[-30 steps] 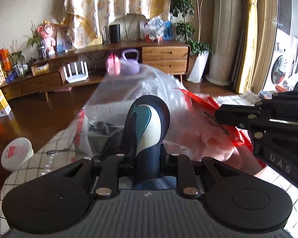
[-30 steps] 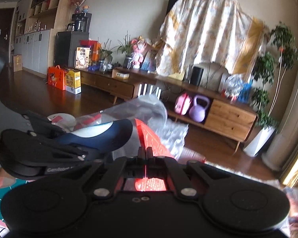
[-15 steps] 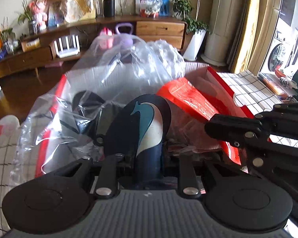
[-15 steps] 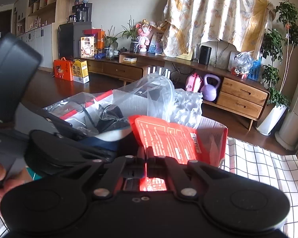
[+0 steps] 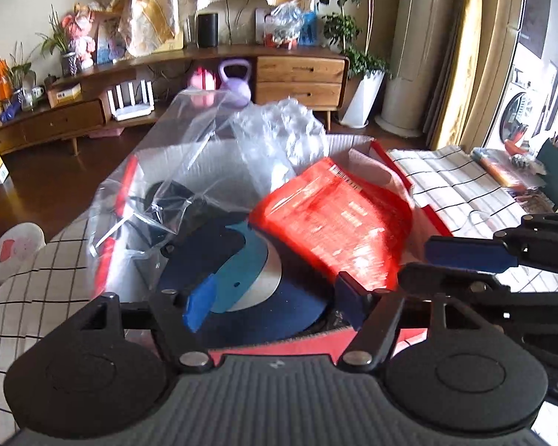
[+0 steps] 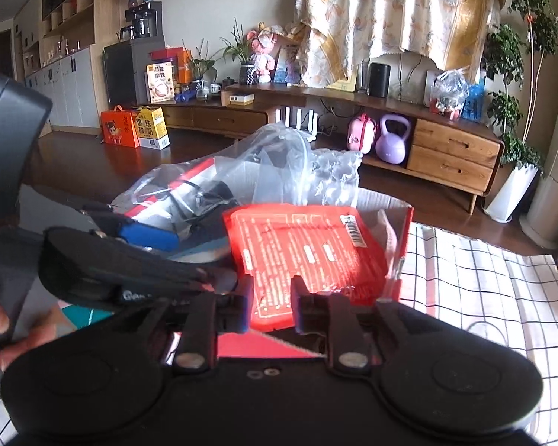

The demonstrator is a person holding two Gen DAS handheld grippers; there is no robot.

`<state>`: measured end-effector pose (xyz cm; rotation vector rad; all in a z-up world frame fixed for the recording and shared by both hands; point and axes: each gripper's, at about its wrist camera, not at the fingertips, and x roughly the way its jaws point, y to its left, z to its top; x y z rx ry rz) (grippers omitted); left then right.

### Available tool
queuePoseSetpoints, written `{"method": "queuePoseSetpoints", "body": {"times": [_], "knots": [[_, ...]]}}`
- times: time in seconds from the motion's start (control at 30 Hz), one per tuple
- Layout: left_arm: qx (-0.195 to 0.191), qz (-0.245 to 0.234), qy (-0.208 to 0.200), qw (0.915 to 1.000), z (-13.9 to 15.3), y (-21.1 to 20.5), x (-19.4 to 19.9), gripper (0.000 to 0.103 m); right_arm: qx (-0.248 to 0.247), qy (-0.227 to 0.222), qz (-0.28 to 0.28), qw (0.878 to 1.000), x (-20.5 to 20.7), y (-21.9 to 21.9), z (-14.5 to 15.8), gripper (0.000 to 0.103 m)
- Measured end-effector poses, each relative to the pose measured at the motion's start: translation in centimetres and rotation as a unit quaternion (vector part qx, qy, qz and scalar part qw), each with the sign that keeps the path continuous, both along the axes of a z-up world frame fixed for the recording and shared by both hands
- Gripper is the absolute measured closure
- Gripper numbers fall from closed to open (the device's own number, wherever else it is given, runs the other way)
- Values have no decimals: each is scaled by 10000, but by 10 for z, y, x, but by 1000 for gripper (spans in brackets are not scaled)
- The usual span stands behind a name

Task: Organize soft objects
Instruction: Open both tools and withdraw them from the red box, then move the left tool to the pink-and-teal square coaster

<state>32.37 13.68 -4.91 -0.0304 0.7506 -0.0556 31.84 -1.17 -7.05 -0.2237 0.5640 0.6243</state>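
Left gripper [image 5: 271, 306] has just been opening — jaws parted, navy slipper [image 5: 249, 278] lying released in the red box [image 5: 431, 219]. Right gripper [image 6: 269, 304] is likewise parting, red packet [image 6: 308, 252] loose between. Risk: the clear bag [image 5: 189, 148] is billowing over the box rim — withdrawing jaws may be snagging it.

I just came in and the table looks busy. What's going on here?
A person is packing soft things into a red box with two handheld grippers. The left gripper has just been opening and has let the navy slipper drop in. The right gripper has just been opening too, its jaws apart around the red pouch lying on top. Clear plastic bags fill the back.
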Motion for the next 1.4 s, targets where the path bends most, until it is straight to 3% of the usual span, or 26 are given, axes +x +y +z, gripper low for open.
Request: {"method": "queuePoseSetpoints", "body": {"times": [0.3,0.5,0.83,0.93,0.97,1.23,1.4], "knots": [[-86,109,-205,9997,28,13,-48,31,-83,-139,172,9997,-40,-15,17,58],[-104,138,-303,9994,38,30,-89,22,-36,-105,227,9997,-60,-19,22,46],[-160,312,-212,9992,33,54,-142,17,38,-38,427,9991,-92,-19,19,20],[-120,297,-148,9994,28,57,-155,6,72,-32,435,9990,-101,-19,15,11],[-99,279,-145,9995,27,56,-158,0,82,-39,418,9991,-104,-19,15,9],[-203,283,-308,9989,21,42,-193,0,236,-72,206,9995,-131,-31,8,0],[-163,395,-442,9981,17,36,-211,0,389,-127,110,9991,-145,-39,4,0]]}}
